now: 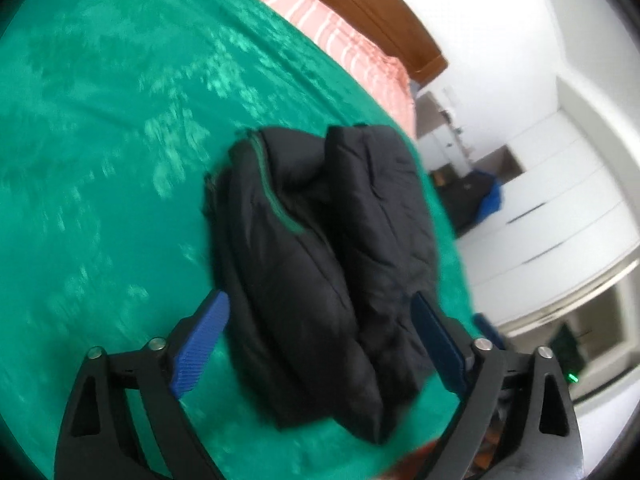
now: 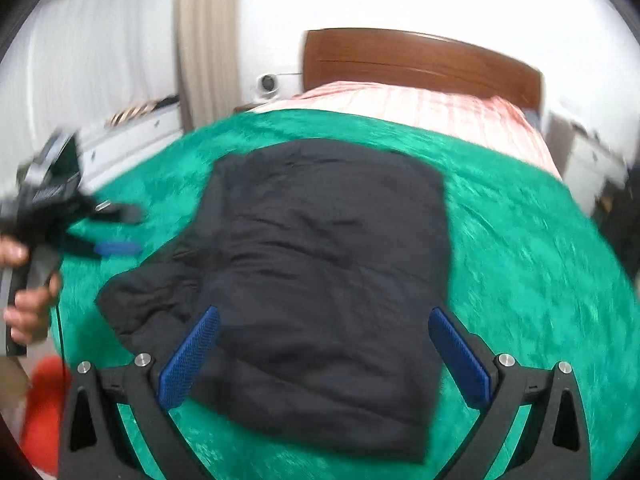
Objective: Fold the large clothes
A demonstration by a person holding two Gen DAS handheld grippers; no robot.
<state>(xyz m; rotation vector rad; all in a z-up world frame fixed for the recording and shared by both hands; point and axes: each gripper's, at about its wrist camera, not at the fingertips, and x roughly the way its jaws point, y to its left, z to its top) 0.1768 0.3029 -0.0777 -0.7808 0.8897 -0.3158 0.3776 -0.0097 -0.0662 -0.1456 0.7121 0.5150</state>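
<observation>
Jacket [image 2: 320, 280], black, padded, lay folded on the green bedspread [image 2: 520, 240], left hand-held gripper [image 1: 320, 344] and right hand-held gripper [image 2: 324, 356] both wide open and empty; risk judged: puffy layers springing apart unpressed.

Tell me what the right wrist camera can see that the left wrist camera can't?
Only the right wrist view shows the left gripper from outside, held in a hand, plus a beige curtain and a red thing low down. Only the left wrist view shows white cupboards and the jacket's green zip edge. Both show the folded black jacket on the green blanket, the pink striped bedding, the wooden headboard, and open blue-padded jaws holding nothing.
</observation>
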